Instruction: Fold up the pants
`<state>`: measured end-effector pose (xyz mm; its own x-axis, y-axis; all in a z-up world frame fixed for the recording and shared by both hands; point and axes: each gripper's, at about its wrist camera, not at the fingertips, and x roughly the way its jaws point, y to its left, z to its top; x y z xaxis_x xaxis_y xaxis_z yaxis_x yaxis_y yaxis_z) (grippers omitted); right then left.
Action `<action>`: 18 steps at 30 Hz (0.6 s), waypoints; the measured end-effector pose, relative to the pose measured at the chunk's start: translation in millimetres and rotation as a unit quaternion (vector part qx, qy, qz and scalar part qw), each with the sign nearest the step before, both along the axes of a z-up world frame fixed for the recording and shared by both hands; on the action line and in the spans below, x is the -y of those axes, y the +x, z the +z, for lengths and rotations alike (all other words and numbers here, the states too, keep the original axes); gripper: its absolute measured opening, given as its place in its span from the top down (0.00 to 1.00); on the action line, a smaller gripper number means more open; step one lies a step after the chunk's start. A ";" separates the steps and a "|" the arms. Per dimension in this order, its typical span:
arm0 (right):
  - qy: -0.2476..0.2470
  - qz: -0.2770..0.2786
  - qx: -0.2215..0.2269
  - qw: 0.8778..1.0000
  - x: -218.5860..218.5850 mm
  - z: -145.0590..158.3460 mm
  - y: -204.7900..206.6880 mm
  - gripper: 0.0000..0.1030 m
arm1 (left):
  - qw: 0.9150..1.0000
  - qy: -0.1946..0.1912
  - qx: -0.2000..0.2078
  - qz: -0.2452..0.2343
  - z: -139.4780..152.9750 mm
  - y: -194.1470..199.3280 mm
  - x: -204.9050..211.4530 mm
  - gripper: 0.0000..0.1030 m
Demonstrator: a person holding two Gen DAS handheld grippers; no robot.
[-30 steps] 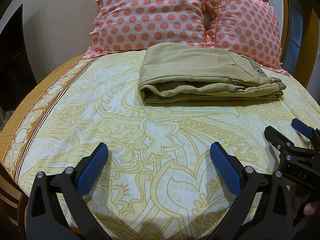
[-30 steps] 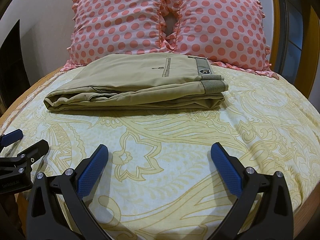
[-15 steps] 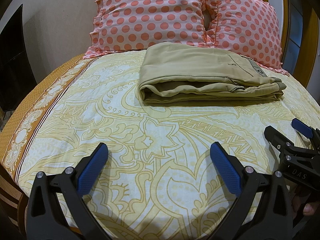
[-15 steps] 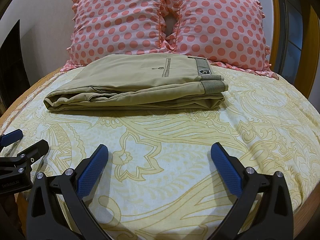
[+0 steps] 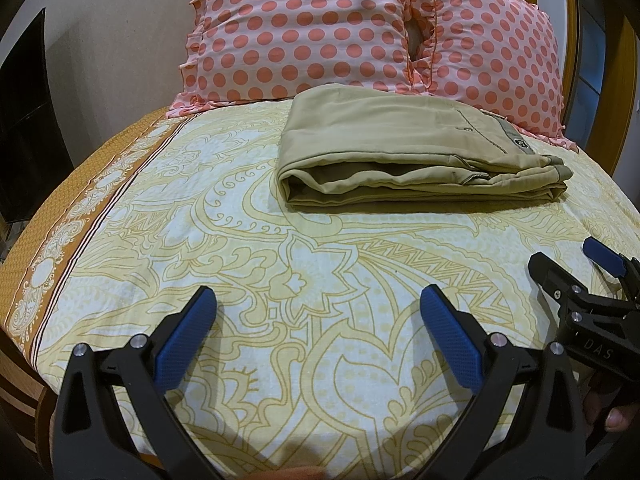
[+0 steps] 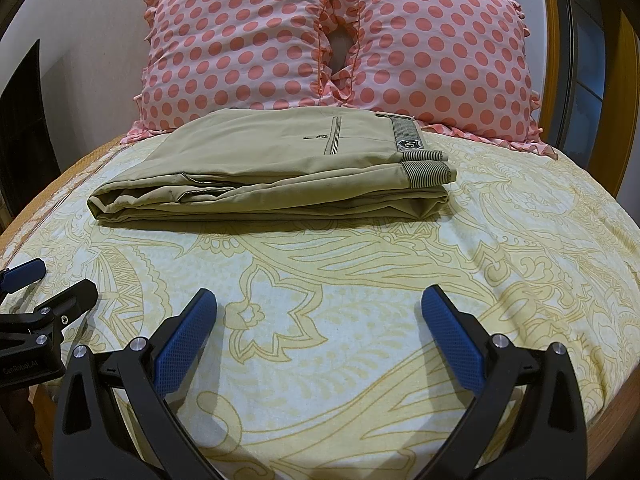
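Observation:
Khaki pants (image 5: 416,152) lie folded in a flat stack at the far side of the bed, in front of the pillows. They also show in the right wrist view (image 6: 280,168), waistband to the right. My left gripper (image 5: 318,308) is open and empty, low over the sheet, well short of the pants. My right gripper (image 6: 319,308) is open and empty, also near the front edge. Each gripper shows at the edge of the other's view: the right gripper (image 5: 568,272) and the left gripper (image 6: 52,284).
Two pink polka-dot pillows (image 6: 336,40) lean against the wall behind the pants. The yellow patterned bedsheet (image 5: 240,240) has an orange border (image 5: 60,216) on the left. A wooden frame (image 6: 624,80) stands at the right.

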<state>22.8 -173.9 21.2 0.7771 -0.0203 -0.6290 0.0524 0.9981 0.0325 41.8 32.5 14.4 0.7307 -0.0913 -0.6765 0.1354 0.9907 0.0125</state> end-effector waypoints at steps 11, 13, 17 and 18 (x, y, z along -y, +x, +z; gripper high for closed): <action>0.000 0.000 0.000 1.000 0.0 -0.1 0.1 0.01 | 1.000 0.000 0.000 -0.001 0.5 0.6 -1.0 0.02; 0.000 0.000 0.001 1.000 0.0 -0.2 0.0 0.01 | 1.000 0.000 0.000 0.000 0.3 0.6 -0.9 0.02; 0.000 0.000 0.001 1.000 -0.1 -0.3 0.1 0.01 | 1.000 0.000 0.000 0.000 0.2 0.5 -0.9 0.02; 0.000 0.000 0.001 1.000 -0.1 -0.3 0.2 0.01 | 1.000 0.000 0.000 -0.001 0.2 0.5 -0.9 0.02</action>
